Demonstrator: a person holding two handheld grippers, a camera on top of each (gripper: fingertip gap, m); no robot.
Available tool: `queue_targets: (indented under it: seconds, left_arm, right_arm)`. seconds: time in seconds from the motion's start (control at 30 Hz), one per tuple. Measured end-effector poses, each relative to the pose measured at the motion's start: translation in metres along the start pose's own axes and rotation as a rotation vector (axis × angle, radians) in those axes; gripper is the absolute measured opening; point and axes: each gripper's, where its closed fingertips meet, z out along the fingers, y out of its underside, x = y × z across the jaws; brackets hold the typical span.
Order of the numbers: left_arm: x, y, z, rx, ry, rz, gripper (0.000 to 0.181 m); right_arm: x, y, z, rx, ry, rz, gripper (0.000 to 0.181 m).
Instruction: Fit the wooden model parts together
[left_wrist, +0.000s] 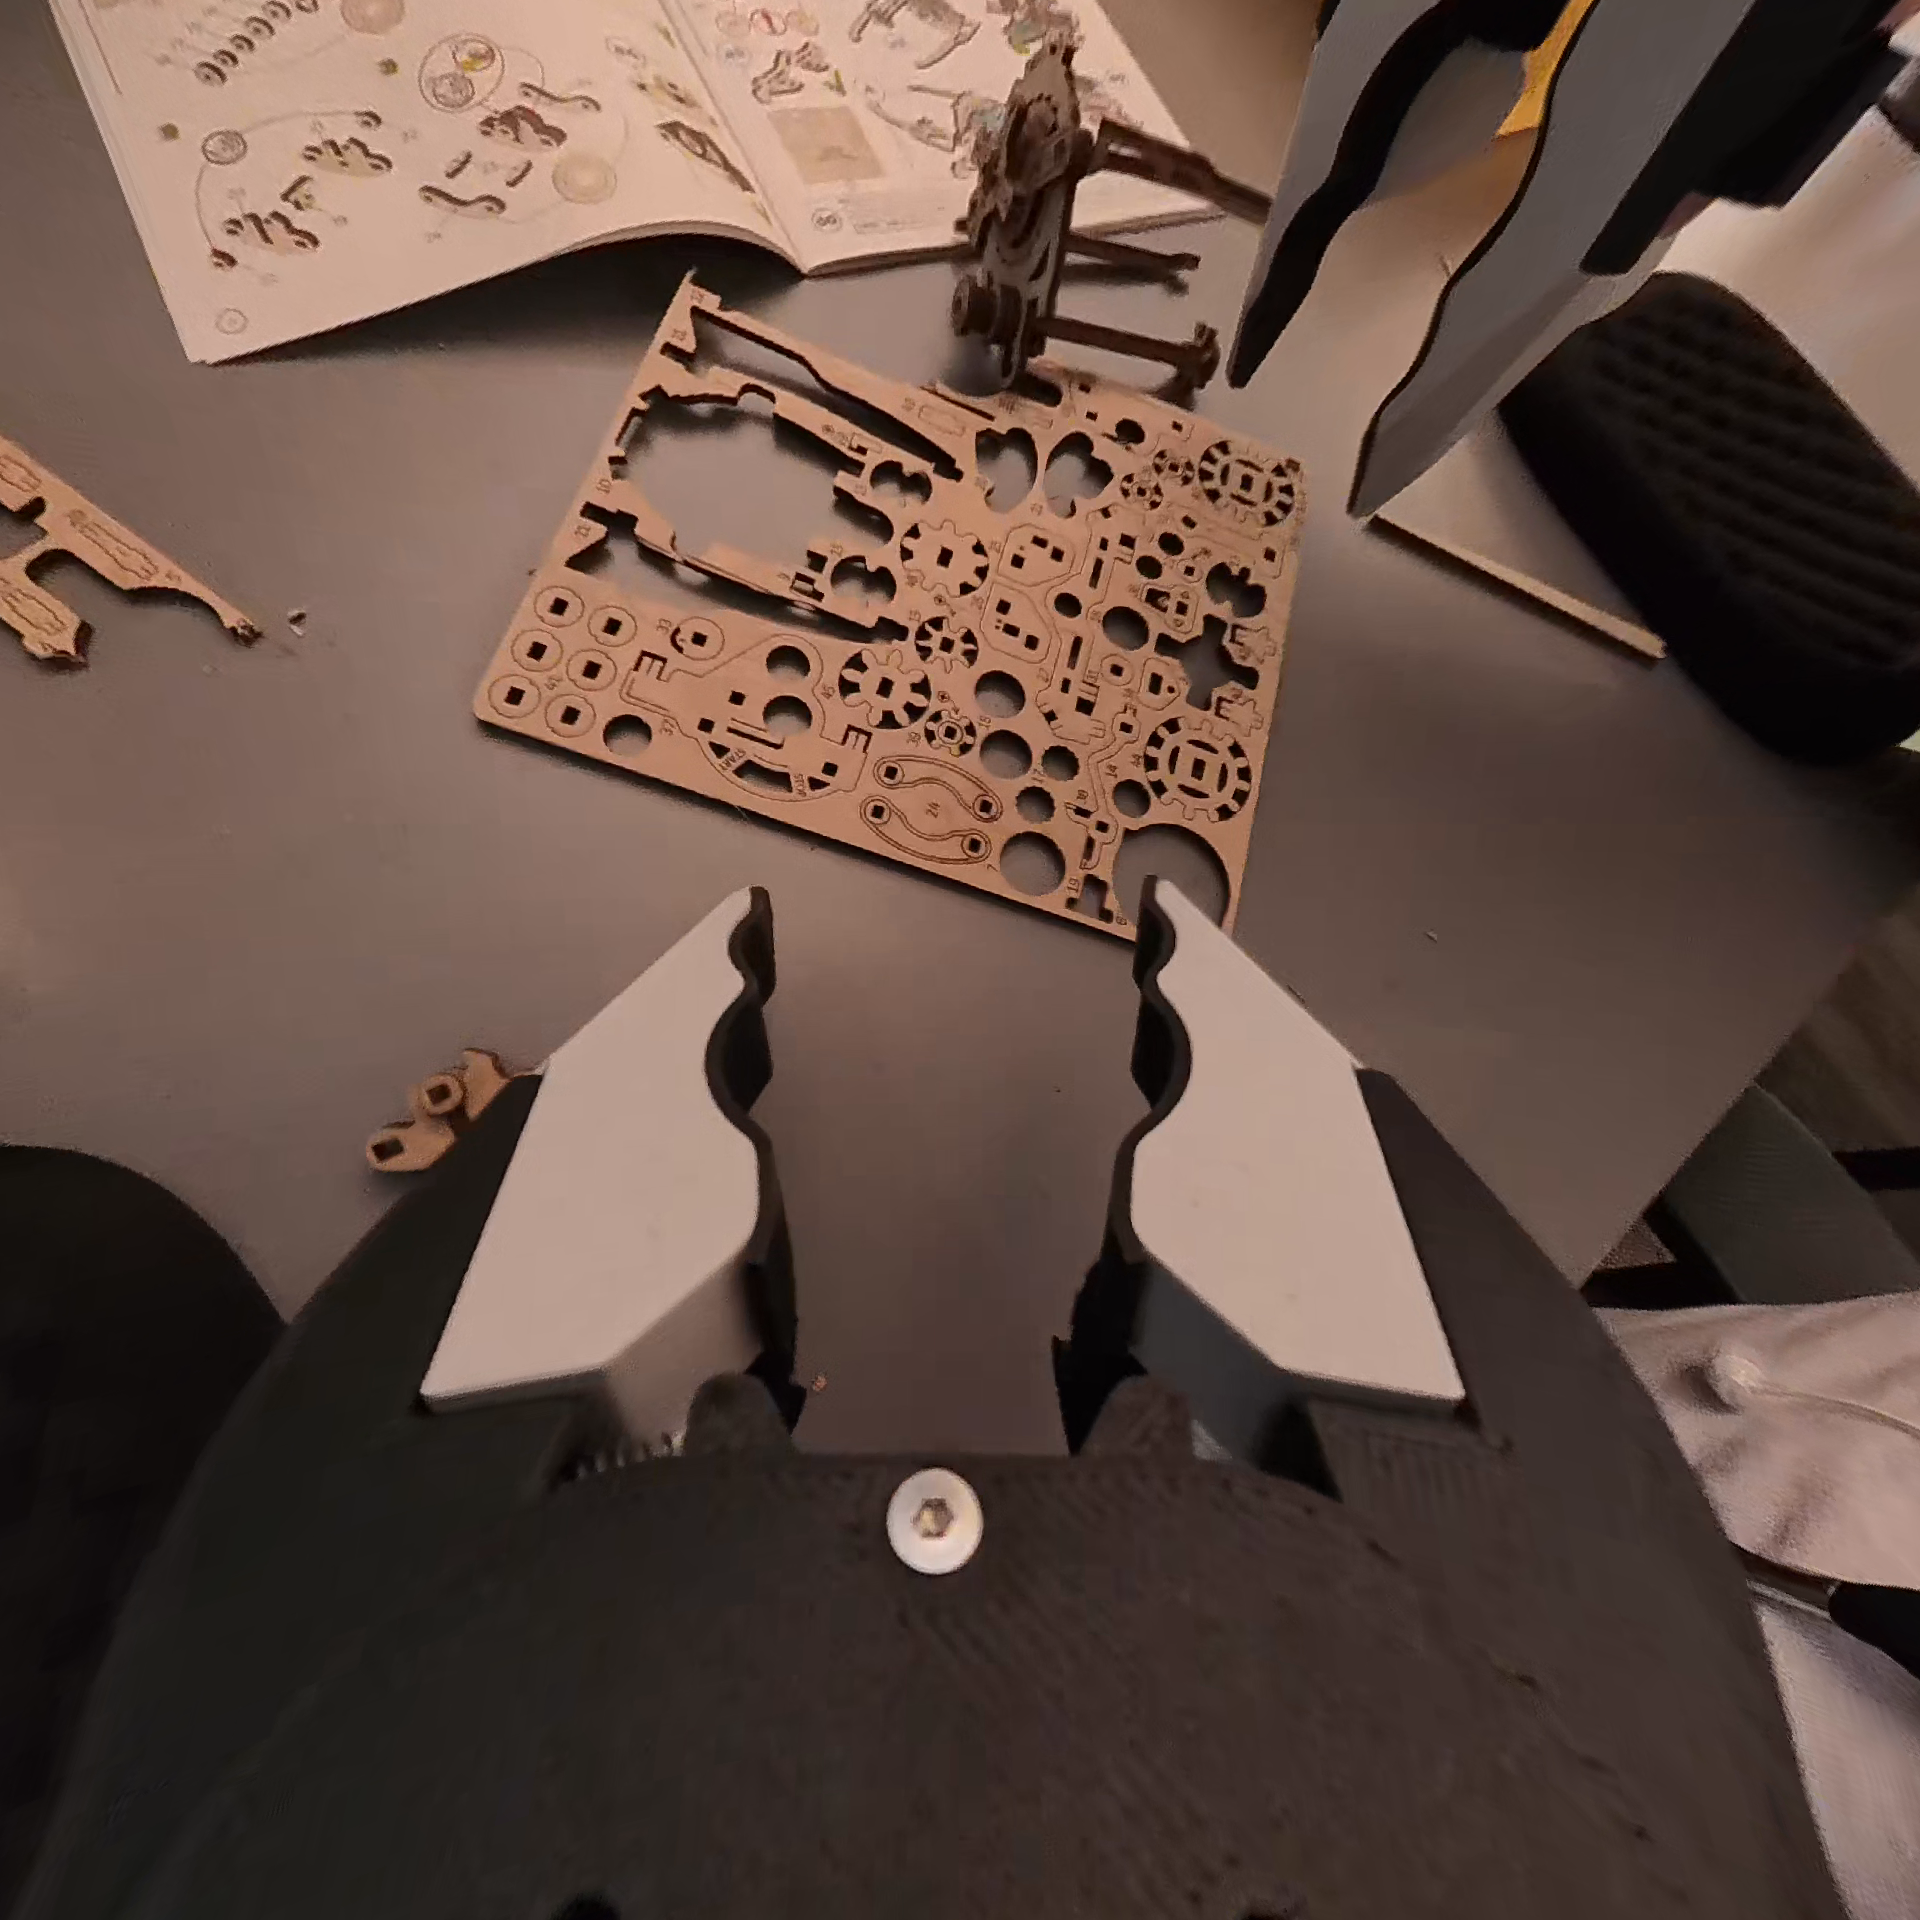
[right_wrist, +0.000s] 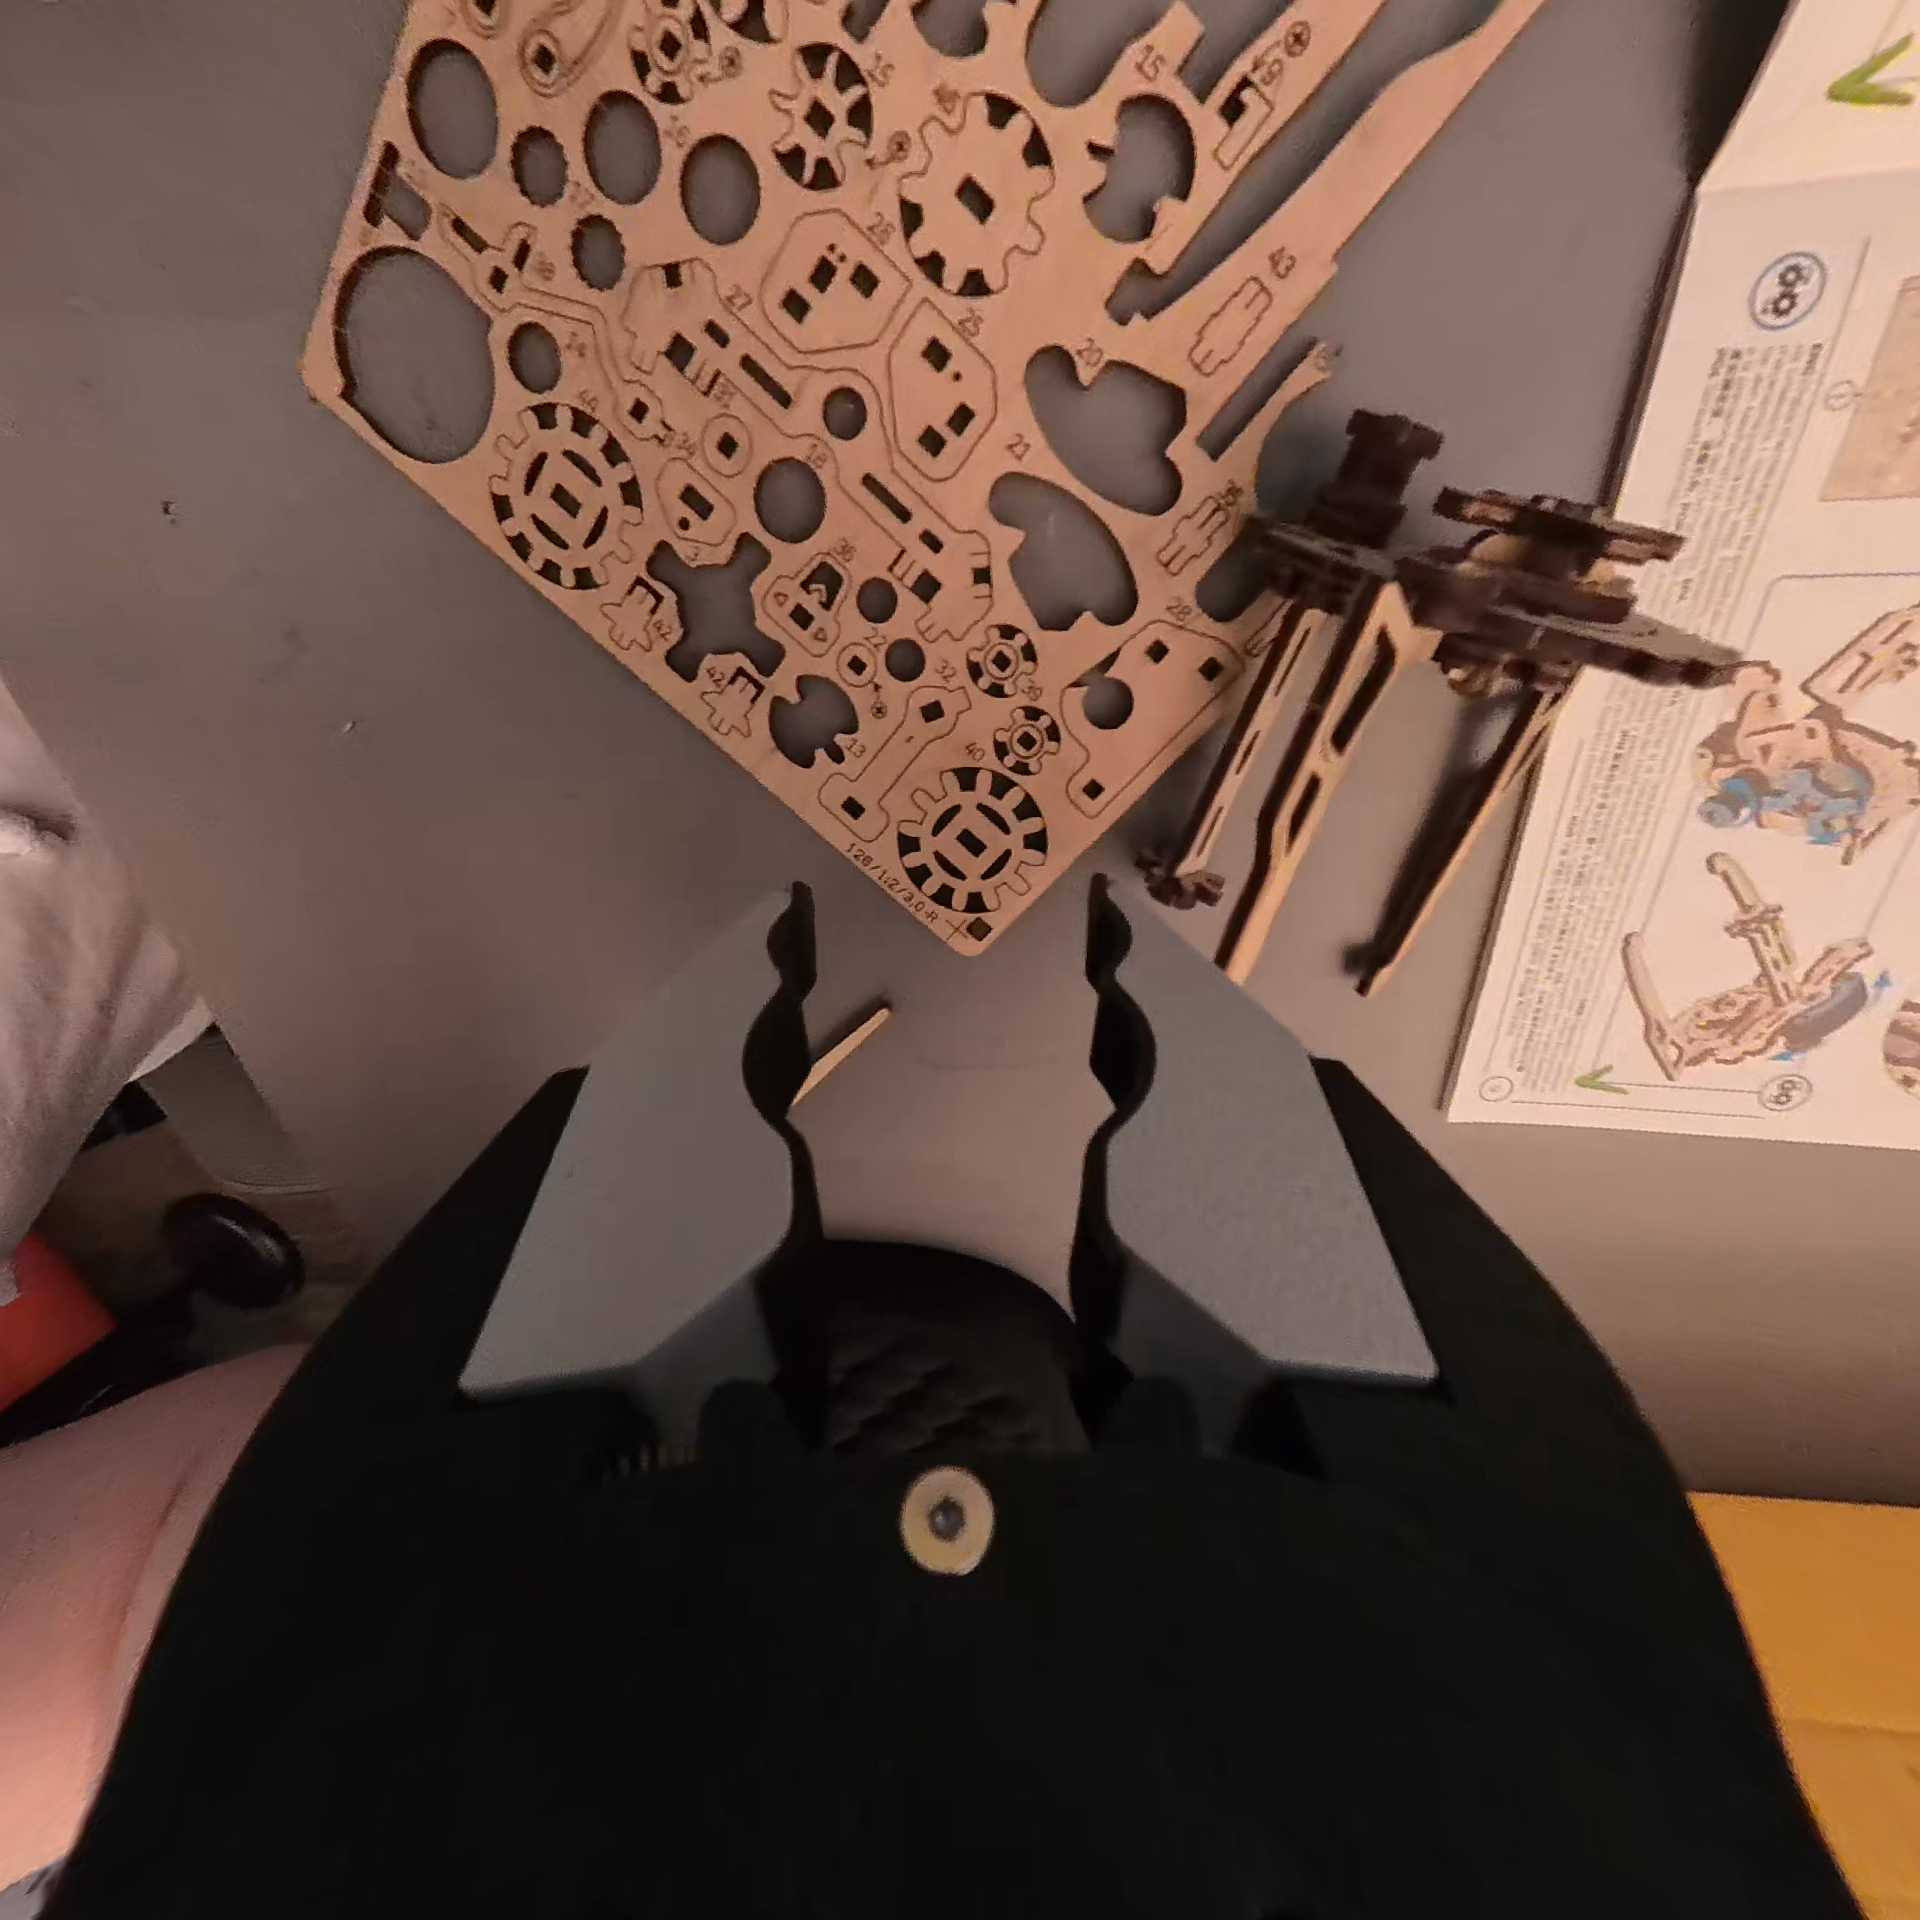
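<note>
A laser-cut wooden parts sheet (left_wrist: 727, 675) lies flat on the grey table, with many pieces punched out. It also shows in the right wrist view (right_wrist: 883, 332). A partly built dark wooden model (left_wrist: 1023, 208) stands just behind it, next to the booklet. In the right wrist view the model (right_wrist: 1382, 644) sits to the right of the sheet. My left gripper (left_wrist: 956, 902) is open and empty, just short of the sheet's near edge. My right gripper (right_wrist: 948, 894) is open and empty at the sheet's corner. It shows in the left wrist view (left_wrist: 1304, 442) hovering at the upper right.
An open instruction booklet (left_wrist: 416, 156) lies at the back, and shows in the right wrist view (right_wrist: 1714, 727). Loose wooden offcuts (left_wrist: 62, 561) and a small piece (left_wrist: 436, 1112) lie on the left. A black ribbed object (left_wrist: 1714, 520) sits on the right. A thin wooden stick (right_wrist: 842, 1039) lies between my right fingers. From the right gripper's tips to the thin wooden stick (right_wrist: 842, 1039) is close to 5 centimeters.
</note>
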Motion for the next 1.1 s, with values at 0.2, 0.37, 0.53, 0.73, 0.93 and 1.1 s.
queue_targets:
  seconds: [0.2, 0.37, 0.53, 0.73, 0.93, 1.1]
  left_arm:
    - [0.007, -0.004, 0.015, -0.013, 0.003, 0.031, 0.067]
    - [0.013, -0.002, 0.032, -0.053, -0.017, 0.123, 0.068]
    - [0.016, -0.002, 0.043, -0.082, -0.008, 0.185, 0.065]
    - [0.011, 0.003, 0.038, -0.113, -0.002, 0.189, 0.059]
    - [0.010, 0.009, 0.032, -0.111, 0.002, 0.200, 0.053]
    - [0.012, 0.014, 0.026, -0.125, 0.020, 0.220, 0.052]
  right_arm:
    - [0.000, 0.000, 0.005, -0.013, -0.021, 0.030, 0.051]
    - [0.004, -0.001, 0.011, -0.029, -0.025, 0.063, 0.050]
    - [-0.003, -0.008, 0.011, 0.012, -0.088, 0.065, 0.050]
    - [-0.019, -0.014, 0.011, 0.057, -0.211, 0.086, 0.047]
    - [-0.026, -0.020, -0.019, 0.134, -0.142, 0.062, 0.035]
    - [-0.010, -0.012, -0.059, 0.320, 0.084, 0.099, 0.036]
